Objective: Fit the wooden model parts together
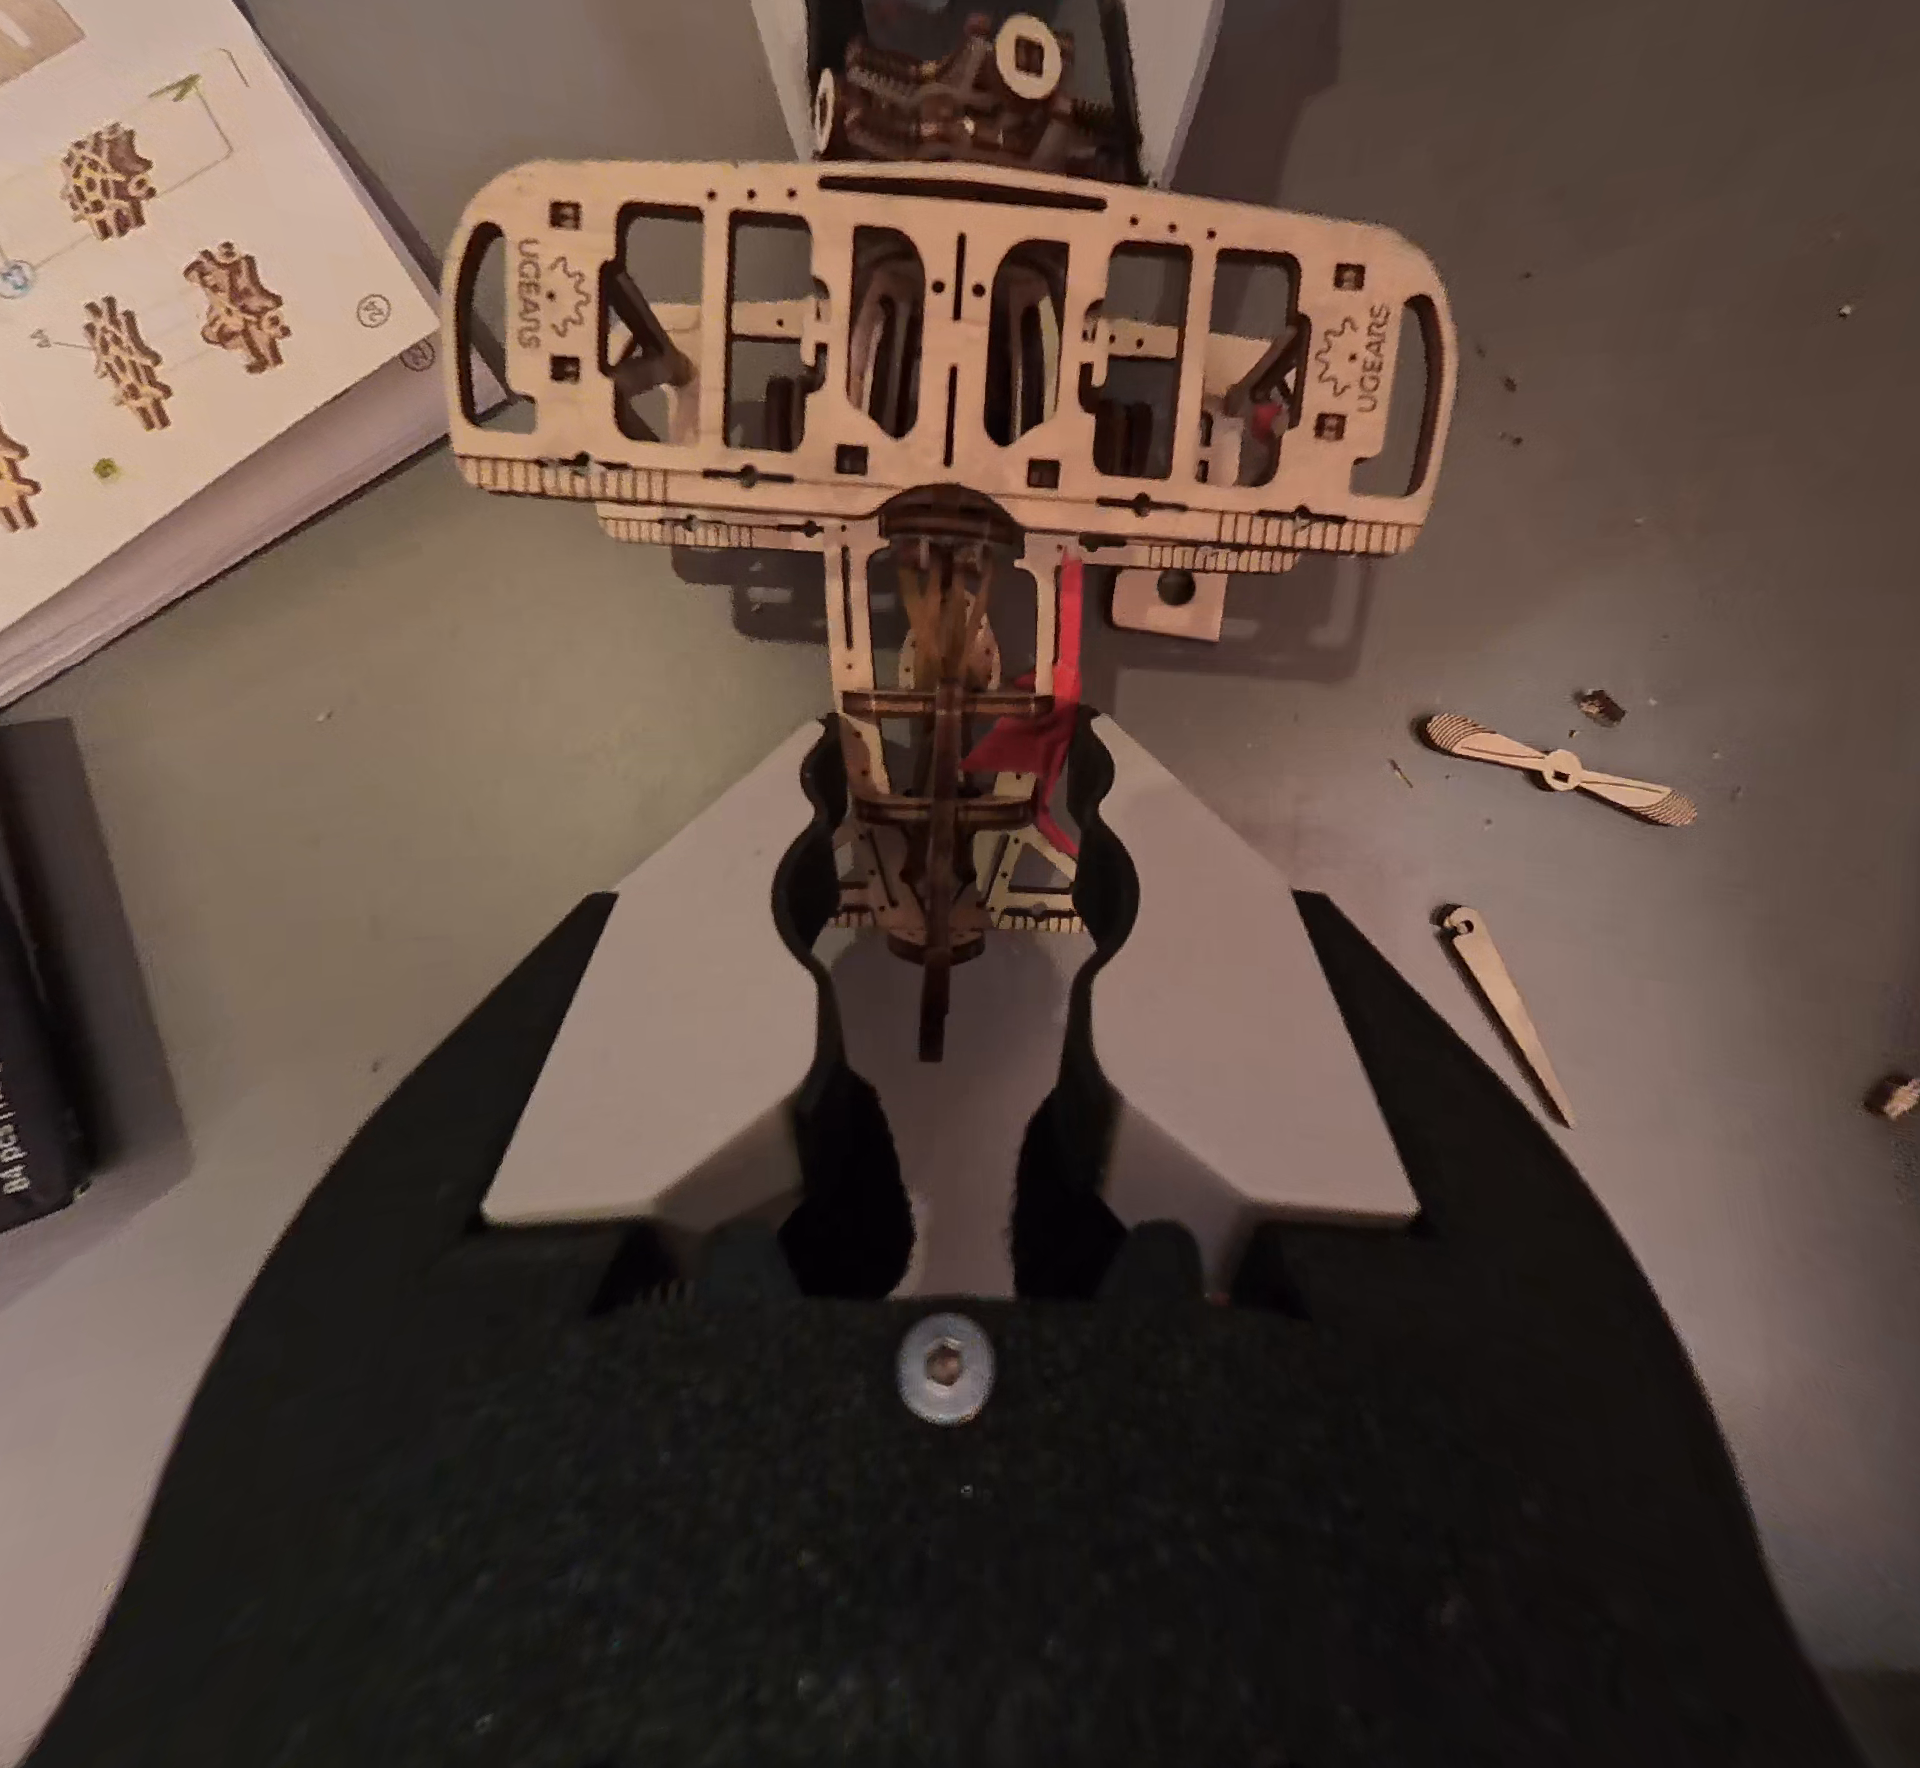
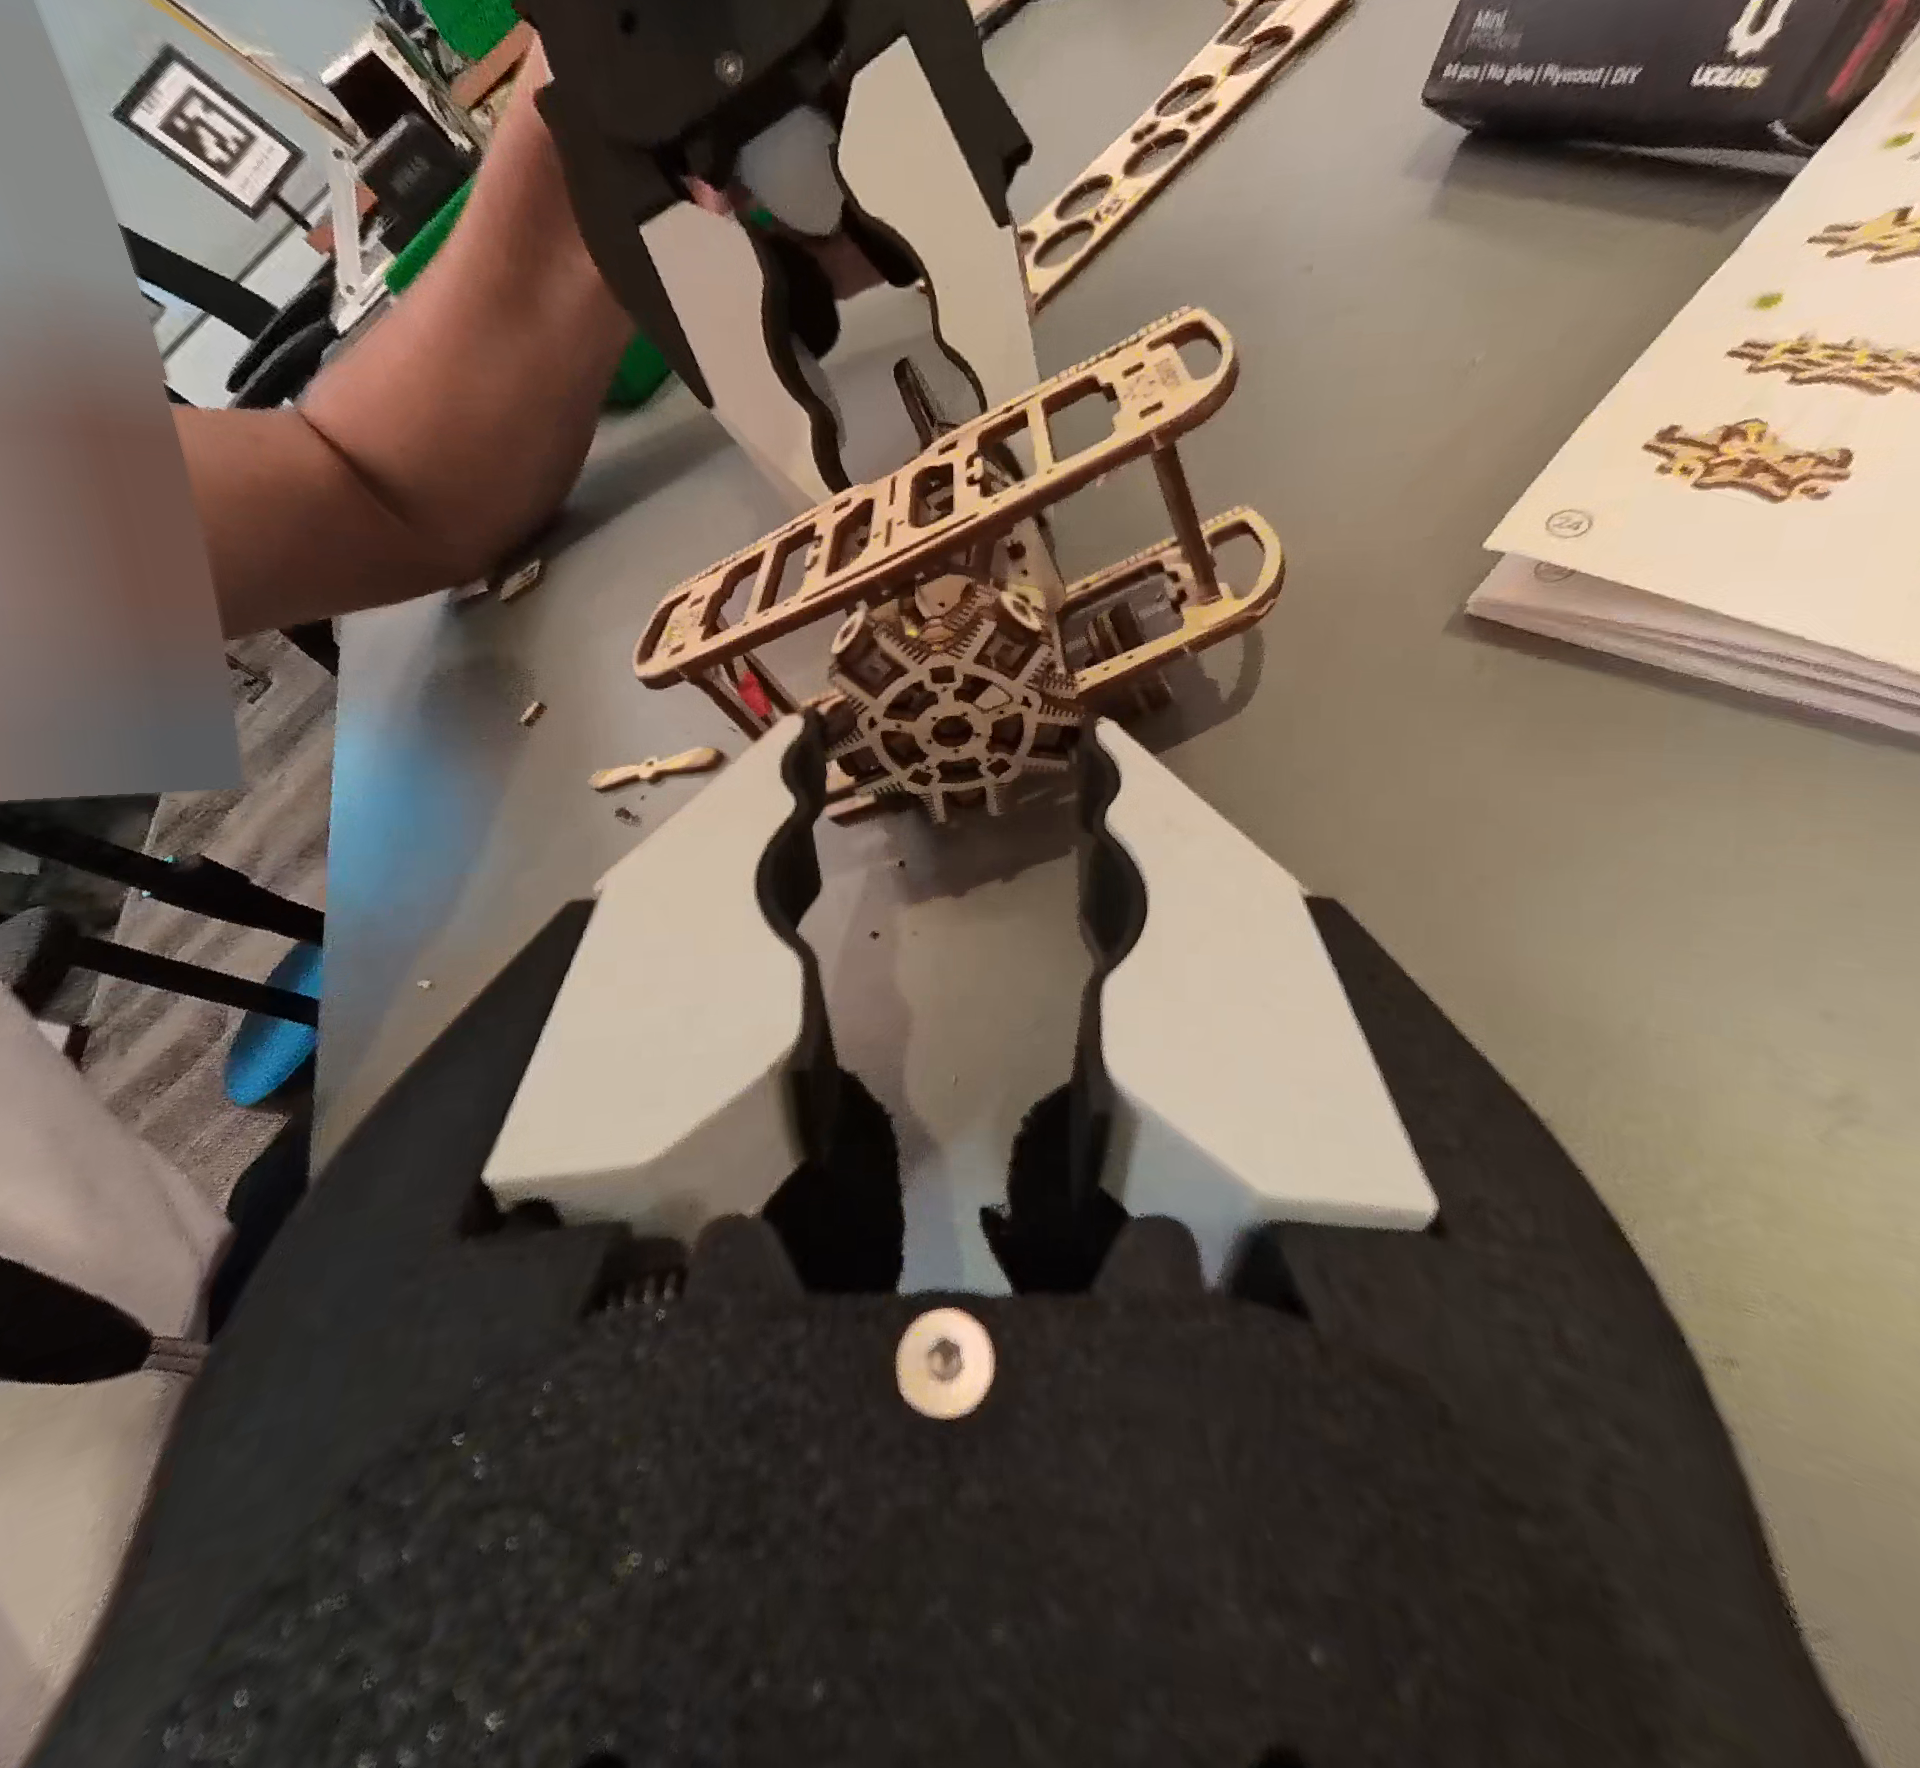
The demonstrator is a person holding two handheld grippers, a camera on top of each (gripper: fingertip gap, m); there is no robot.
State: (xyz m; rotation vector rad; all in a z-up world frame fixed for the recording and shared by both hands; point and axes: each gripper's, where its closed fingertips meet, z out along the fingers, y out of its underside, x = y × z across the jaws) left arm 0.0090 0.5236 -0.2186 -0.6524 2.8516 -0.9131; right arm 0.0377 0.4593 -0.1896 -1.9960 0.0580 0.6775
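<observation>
Wooden biplane model (image 1: 951,347) sits between your two tongs, over the grey surface (image 1: 1558,160). Your left tongs (image 1: 951,804) are clamped on its rear fuselage, the black wavy pads pressing the frame from both sides, with a red strip (image 1: 1029,742) of the model caught beside the right pad. The tail fin pokes back between the fingers toward the camera. Your right tongs (image 2: 951,762) are at the nose: the round radial engine (image 2: 951,731) lies between the two fingertips, and the pads look closed on it, though contact on the right side is hard to confirm. In the right wrist view the model is tilted, its upper wing (image 2: 935,492) sloping up to the right.

Out from the tongs, a loose wooden propeller (image 1: 1558,771) and a thin pointed wooden stick (image 1: 1507,1012) lie on the surface to the right of the left tongs, apart from the model. An open instruction booklet (image 1: 156,264) lies at the far left, beside a dark box (image 1: 62,991). A punched-out plywood sheet (image 2: 1174,129) lies farther back, near a black kit box (image 2: 1662,4). Small wood scraps dot the surface.
</observation>
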